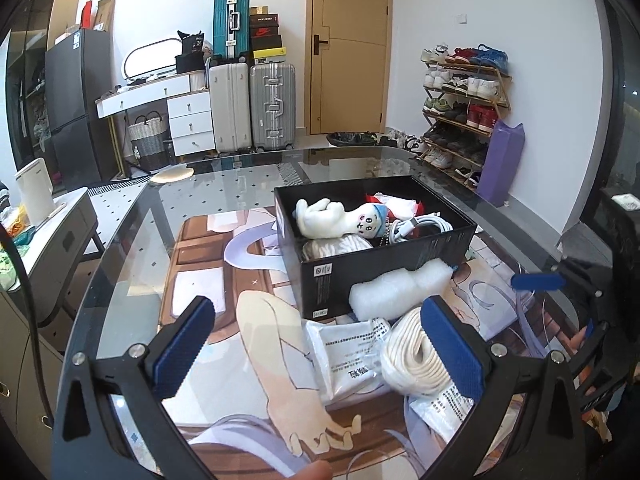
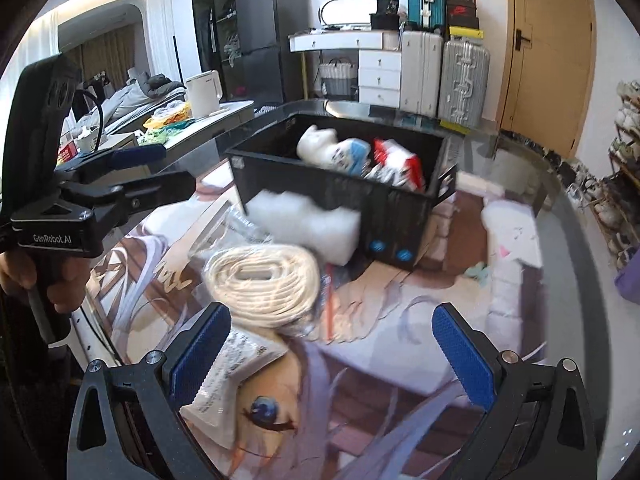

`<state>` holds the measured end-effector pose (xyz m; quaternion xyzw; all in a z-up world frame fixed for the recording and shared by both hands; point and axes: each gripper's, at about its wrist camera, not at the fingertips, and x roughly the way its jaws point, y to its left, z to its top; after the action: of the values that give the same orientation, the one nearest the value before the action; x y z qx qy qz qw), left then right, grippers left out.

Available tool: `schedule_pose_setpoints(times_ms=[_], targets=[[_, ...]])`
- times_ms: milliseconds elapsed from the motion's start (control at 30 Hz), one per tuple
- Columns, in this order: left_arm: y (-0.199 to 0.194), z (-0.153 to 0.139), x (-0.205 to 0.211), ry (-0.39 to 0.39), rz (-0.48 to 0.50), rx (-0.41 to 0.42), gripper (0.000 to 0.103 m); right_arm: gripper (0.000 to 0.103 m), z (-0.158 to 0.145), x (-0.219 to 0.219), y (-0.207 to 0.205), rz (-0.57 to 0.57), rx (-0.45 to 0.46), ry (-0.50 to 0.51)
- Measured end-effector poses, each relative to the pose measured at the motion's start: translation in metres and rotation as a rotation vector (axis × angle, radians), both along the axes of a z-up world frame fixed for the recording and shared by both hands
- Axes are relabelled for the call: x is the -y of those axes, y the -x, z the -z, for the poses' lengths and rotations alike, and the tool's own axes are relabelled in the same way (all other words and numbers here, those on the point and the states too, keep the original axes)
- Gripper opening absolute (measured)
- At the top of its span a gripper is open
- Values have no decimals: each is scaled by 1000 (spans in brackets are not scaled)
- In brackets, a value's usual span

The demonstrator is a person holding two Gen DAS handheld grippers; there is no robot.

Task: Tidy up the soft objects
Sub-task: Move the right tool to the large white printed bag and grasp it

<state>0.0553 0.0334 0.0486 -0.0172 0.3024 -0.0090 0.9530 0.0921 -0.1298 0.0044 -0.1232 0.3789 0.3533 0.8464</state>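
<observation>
1. The left gripper hung over the glass table with its 2 blue-padded fingers spread wide and nothing between them.
2. Between and just past those fingers lay a white printed packet and a coil of white rope, the coil touching the right-hand pad and resting partly on a second packet.
3. Beyond the coil, a white foam roll lay against the near wall of the black box, its long axis running along that wall, left to right and slightly away from the camera.
4. Inside the box a white plush doll lay on its side, long axis across the box, its face end with the blue cap toward the right; a coiled white cable sat beside it.
5. The right gripper was likewise wide open and empty above the printed mat. Its view was motion-blurred.
6. From that view the rope coil lay ahead-left, the foam roll behind it against the box, and a red-and-white pack stood in the box.
</observation>
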Motion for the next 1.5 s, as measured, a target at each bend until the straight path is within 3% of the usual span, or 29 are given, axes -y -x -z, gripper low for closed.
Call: schedule_pose_setpoints(times_ms=[300,633,800,1233,1500], targets=[[2,0,-6,-14,-25,5,103,102,14,-36,20,-92,-43,9],[-1,4,-18,8,-51,-2,103,102,32,-56,29,-110,-27,122],[-2,8,-16,7,-38,-17,103,102,32,-45,28,-118,9,160],[-2,13,-9,-3,-8,-41,103,102,31,25,-18,-40,-84,135],[-2,14,-8,-3,-4,-47,103,102,34,23,-8,-98,-74,143]])
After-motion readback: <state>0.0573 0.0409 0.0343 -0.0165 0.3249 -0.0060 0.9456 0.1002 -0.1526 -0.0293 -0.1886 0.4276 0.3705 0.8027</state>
